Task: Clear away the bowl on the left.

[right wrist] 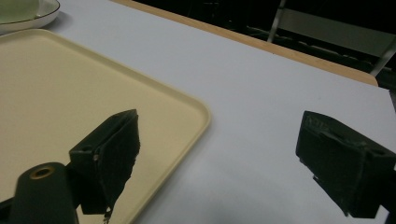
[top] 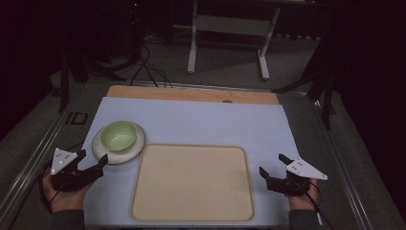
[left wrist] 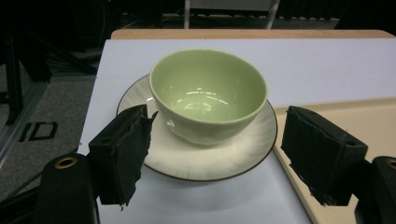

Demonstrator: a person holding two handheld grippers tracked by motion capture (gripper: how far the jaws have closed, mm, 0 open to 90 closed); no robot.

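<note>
left gripper (top: 92,161): jaws spread wide and empty, held in a hand (top: 64,194) at the mat's near left corner, aimed at the bowl; just short of the saucer, not touching it.
right gripper (top: 274,165): jaws spread wide and empty, held in the other hand (top: 301,197) at the mat's near right edge, just beside the tray's right side and apart from it.
bowl (top: 118,135): pale green, round, glossy, nothing inside; upright on the saucer at the mat's left, just beyond the tray's far left corner.
saucer (top: 136,146): white with a thin dark rim; its near right edge comes close to the tray.
tray (top: 191,182): cream, rounded corners, low raised lip, bare; centred on the near half of the mat.
mat (top: 215,122): pale blue, covering the table; a wooden strip (top: 191,94) shows along its far edge.
left gripper view: bowl (left wrist: 208,93) framed between the two jaws; light glints in its base, faint ribbing on the saucer (left wrist: 233,154), tray corner (left wrist: 327,112) at the right.
right gripper view: one jaw above the tray's corner (right wrist: 177,107), the other above bare mat (right wrist: 261,93); a sliver of saucer (right wrist: 44,14) at top left.
high view: both grippers at once, well apart, tray between them; floor and a white frame (top: 230,28) beyond the table.
</note>
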